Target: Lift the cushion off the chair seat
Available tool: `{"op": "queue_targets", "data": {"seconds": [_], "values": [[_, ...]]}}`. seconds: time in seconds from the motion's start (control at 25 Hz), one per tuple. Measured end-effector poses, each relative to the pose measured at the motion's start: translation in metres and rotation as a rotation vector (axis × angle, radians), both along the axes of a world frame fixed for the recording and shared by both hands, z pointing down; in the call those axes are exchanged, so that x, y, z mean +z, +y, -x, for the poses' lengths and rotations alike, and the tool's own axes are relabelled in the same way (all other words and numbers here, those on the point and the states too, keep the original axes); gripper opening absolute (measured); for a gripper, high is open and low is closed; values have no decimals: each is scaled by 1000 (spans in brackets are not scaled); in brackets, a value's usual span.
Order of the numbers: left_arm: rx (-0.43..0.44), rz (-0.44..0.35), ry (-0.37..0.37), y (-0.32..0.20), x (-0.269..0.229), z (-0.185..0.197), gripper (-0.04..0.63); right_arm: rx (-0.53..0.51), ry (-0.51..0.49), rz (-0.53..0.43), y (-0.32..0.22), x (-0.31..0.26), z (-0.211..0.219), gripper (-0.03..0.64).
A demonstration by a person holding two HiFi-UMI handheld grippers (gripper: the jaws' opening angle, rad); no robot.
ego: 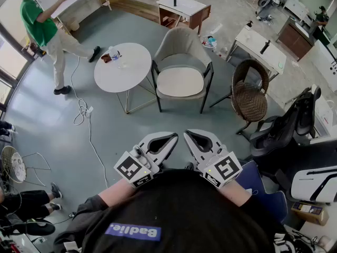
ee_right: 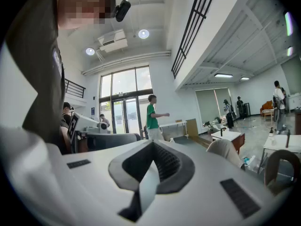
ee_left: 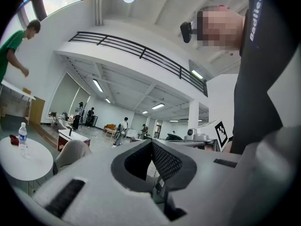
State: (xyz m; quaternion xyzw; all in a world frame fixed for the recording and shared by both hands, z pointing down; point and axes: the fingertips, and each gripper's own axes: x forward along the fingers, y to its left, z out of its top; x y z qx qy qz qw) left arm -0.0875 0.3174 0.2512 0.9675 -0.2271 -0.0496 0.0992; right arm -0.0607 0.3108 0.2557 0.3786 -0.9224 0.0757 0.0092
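An off-white cushion (ego: 180,81) lies flat on the seat of a grey armchair (ego: 181,44) with black legs, out in the middle of the floor. Both grippers are held close to my chest, side by side, well short of the chair and pointing level toward it. My left gripper (ego: 174,137) has its jaws closed tip to tip with nothing between them. The right gripper (ego: 186,133) is shut and empty as well. The armchair's back shows small at the left of the left gripper view (ee_left: 70,152) and at the right of the right gripper view (ee_right: 225,152).
A round white table (ego: 124,73) with a water bottle (ego: 114,53) stands left of the armchair. A wicker chair (ego: 249,96) and a black office chair (ego: 287,123) stand to the right. A person in a green shirt (ego: 39,25) is at far left; a cable (ego: 84,112) trails on the floor.
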Motion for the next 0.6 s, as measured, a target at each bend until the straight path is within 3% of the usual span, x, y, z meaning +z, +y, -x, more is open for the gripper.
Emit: {"op": "queue_targets", "data": {"seconds": [0.6], "values": [[-11, -6, -2, -1, 2, -6, 12, -19, -4, -2, 0, 2, -4, 26]]}}
